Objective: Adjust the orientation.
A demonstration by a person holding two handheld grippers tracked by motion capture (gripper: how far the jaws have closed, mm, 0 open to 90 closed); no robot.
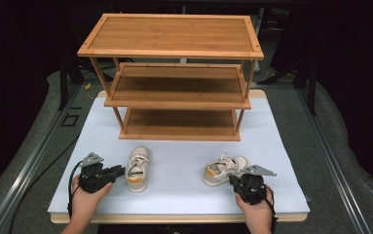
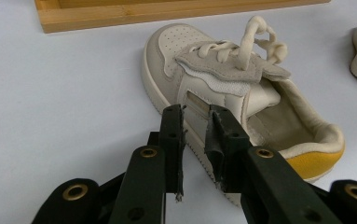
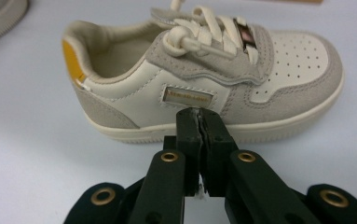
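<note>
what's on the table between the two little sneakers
Nothing. In the high view the stretch of white table cover between the left sneaker and the right sneaker is bare.

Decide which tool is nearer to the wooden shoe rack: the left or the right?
Neither clearly: both sit about equally far back. The left tool is beside the left shoe, the right tool beside the right shoe, both shoes lying between them and the rack.

The small side tag (image 3: 188,97) on the right shoe (image 3: 204,79) carries lettering too blurred to read.
</note>
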